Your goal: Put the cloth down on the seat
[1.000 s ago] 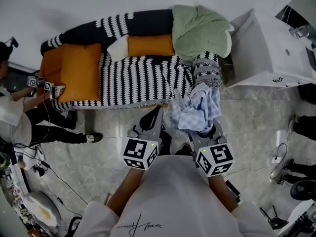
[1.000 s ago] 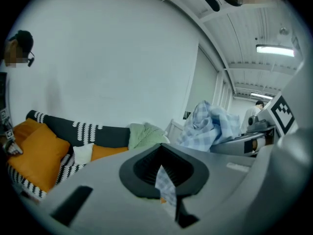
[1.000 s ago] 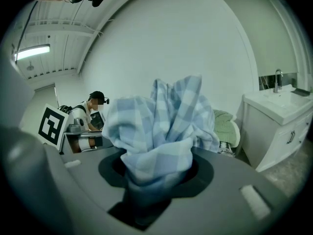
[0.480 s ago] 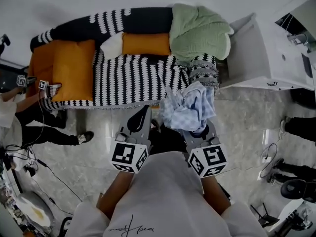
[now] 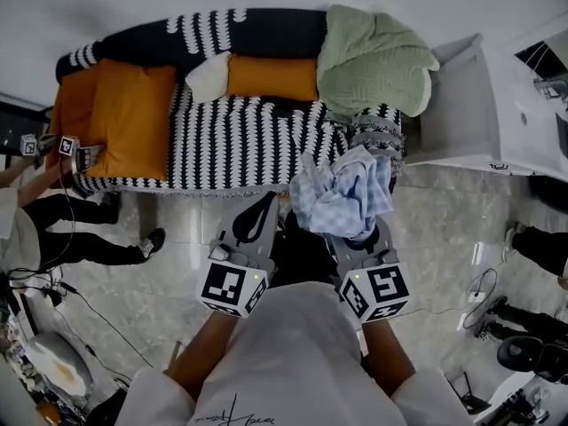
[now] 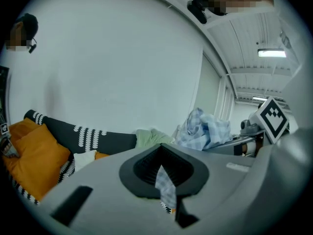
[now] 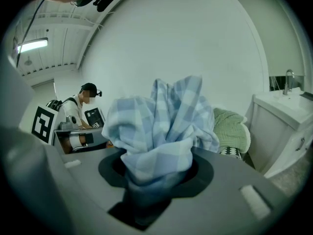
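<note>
A crumpled blue checked cloth (image 5: 342, 193) bunches up from my right gripper (image 5: 355, 232), which is shut on its lower end. It hangs over the floor just in front of the sofa's right end. In the right gripper view the cloth (image 7: 156, 131) fills the space between the jaws and hides the fingertips of the right gripper (image 7: 155, 173). My left gripper (image 5: 260, 213) is beside it to the left, jaws together and holding nothing. The left gripper (image 6: 166, 190) shows only a thin slit, with the cloth (image 6: 205, 131) off to its right. The seat (image 5: 240, 140) wears a black-and-white striped throw.
Orange cushions (image 5: 129, 118) lie on the sofa's left end and one (image 5: 271, 76) at the back, beside a white cushion (image 5: 211, 76). A green blanket (image 5: 373, 60) is heaped at the right end. A white cabinet (image 5: 506, 105) stands to the right. A person (image 5: 44, 211) sits at the left.
Both grippers have drifted slightly left before the sofa as the view swayed. The cloth stays bunched in the right gripper, and the left gripper's jaws stay together.
</note>
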`<state>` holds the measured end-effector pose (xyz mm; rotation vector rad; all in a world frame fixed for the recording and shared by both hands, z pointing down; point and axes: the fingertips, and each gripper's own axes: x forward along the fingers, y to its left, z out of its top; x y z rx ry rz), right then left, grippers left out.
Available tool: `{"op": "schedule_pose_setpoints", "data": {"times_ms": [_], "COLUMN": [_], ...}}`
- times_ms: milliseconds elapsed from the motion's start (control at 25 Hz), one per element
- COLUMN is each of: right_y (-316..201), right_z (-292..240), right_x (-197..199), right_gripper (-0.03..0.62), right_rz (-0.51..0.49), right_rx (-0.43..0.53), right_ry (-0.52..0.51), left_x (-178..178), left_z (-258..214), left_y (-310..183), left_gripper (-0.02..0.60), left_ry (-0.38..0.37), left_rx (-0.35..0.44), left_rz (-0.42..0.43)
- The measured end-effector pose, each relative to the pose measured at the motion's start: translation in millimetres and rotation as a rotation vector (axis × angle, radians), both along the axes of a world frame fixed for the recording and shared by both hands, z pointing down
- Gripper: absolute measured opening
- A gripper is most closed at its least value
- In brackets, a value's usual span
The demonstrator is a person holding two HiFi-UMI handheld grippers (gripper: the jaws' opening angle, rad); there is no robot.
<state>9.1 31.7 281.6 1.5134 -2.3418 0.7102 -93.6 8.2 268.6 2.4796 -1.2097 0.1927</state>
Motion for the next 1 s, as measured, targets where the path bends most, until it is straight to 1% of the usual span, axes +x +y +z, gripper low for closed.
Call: {"op": "schedule_pose_setpoints", "data": {"times_ms": [120, 240, 400, 520, 600, 760, 920, 1000], "right_y": [-11, -25, -40, -52, -60, -76, -94, -104], "right_z": [10, 20, 39, 53, 61, 78, 93, 101], "right_x": [-3, 0, 3, 6, 7, 6, 4, 4], "right_gripper": [0.187, 0.187, 0.187, 0.187, 0.187, 0.187, 0.187, 0.187], "right_rz": [-0.017, -0.026, -0.039, -0.043, -0.048, -0.062, -0.077, -0.082], "right_rx": [-0.016, -0.028, -0.05, -0.069, -0.081, -0.106, -0.126, -0.133], "right_ry": [-0.003, -0.006, -0.003, -0.004, -0.007, -0.015, -0.018, -0.016], "left_x": [0, 5, 17, 22, 26, 35, 36, 35], "left_z": [4, 12, 21, 29, 31, 36, 48, 52], "left_y": [-9, -22, -30, -37, -43, -54, -68, -75], "left_gripper": [0.006, 0.006, 0.006, 0.006, 0.006, 0.006, 0.006, 0.006], "left_ry": [-0.014, 0.004, 0.047, 0.051, 0.06, 0.043, 0.036, 0.044], "left_rx": [-0.005, -0.03, -0.059, -0.075, -0.072, -0.057, -0.084, -0.091], "left_rz": [-0.006, -0.011, 0.05, 0.057, 0.059, 0.072, 0.062, 0.057]}}
